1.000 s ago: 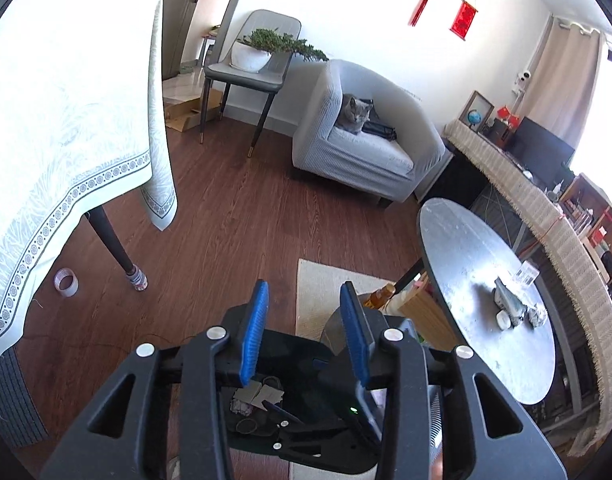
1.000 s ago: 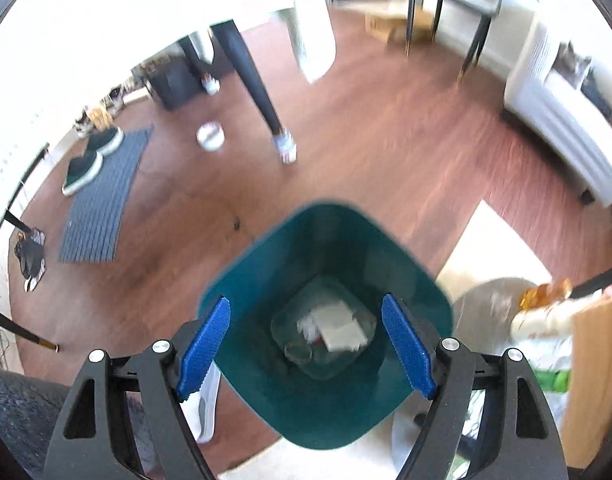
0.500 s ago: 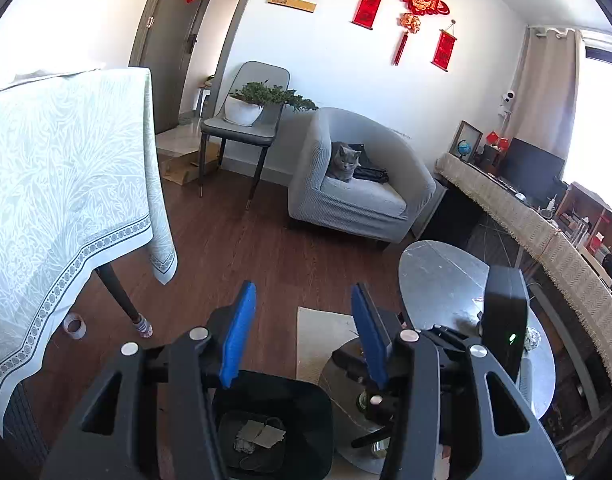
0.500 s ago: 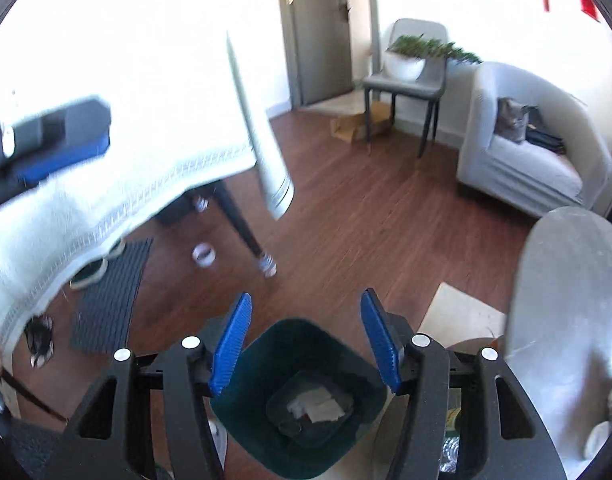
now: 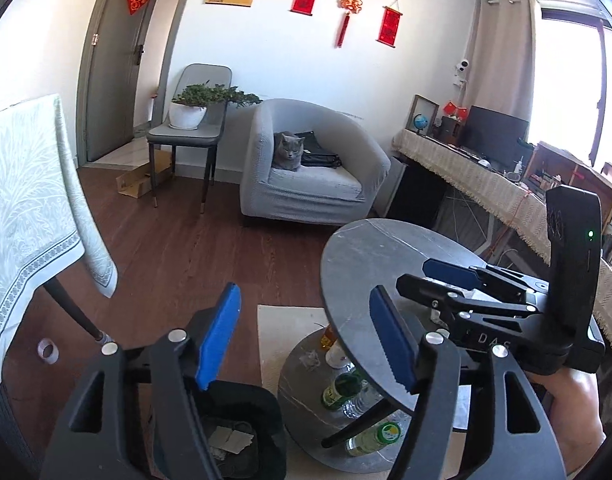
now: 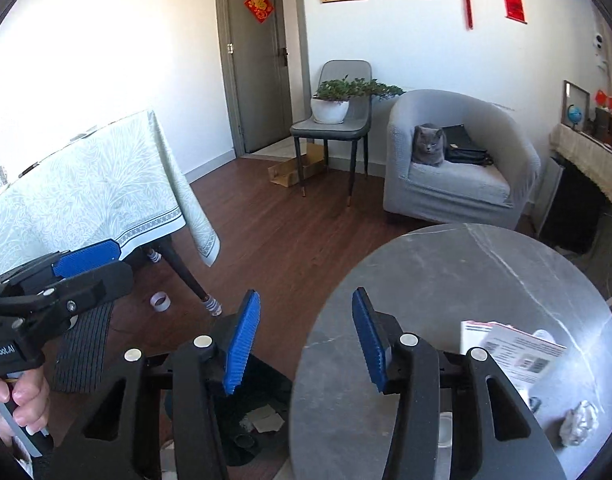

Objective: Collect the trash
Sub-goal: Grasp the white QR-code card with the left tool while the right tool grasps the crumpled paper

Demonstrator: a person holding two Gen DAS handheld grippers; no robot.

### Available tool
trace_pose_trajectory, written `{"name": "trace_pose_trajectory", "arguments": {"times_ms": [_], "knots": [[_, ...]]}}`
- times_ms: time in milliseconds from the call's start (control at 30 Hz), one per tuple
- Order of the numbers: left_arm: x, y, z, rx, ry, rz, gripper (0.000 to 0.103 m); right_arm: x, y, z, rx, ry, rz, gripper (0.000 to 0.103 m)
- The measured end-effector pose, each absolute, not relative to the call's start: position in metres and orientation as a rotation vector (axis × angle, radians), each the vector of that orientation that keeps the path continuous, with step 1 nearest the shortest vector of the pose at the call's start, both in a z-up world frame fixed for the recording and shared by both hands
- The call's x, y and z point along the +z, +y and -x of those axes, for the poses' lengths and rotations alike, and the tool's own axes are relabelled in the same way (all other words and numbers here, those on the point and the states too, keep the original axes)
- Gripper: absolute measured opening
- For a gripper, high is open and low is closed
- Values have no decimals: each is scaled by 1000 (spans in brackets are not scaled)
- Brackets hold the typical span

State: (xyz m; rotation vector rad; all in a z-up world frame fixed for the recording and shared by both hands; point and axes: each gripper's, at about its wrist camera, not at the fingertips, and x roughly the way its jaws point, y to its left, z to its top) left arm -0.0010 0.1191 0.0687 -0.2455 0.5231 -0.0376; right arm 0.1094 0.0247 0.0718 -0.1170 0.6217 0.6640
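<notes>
Left gripper (image 5: 306, 338) jaws spread apart, nothing between them, hovering above the dark trash bin (image 5: 241, 432) on the floor. Bin holds paper scraps (image 5: 229, 440). Right gripper (image 6: 306, 340) jaws also apart and empty, its right finger over the edge of the round grey counter (image 6: 466, 280), left finger over the bin (image 6: 249, 420). On the counter near the right edge: a printed leaflet (image 6: 518, 356) and a crumpled wad (image 6: 580, 424), both apart from the jaws. Lower shelf (image 5: 306, 392) of the counter carries bottles (image 5: 346, 388), some lying down. A hand (image 6: 21, 404) grips the left tool's handle at the right-wrist view's left edge. Tape roll (image 6: 160, 301) on the wood floor by the leg of the cloth-covered table (image 6: 85, 192). Grey cat (image 6: 428, 146) sits on the armchair (image 6: 458, 168); potted plant (image 6: 334, 100) on the chair beside it.
</notes>
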Motion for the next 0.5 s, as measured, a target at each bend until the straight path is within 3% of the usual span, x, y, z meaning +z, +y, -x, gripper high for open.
{"name": "trace_pose_trajectory", "arguments": {"times_ms": [500], "knots": [[53,13,-54,-168,565,195,81,56,-126,-127,439,636,18,49]]}}
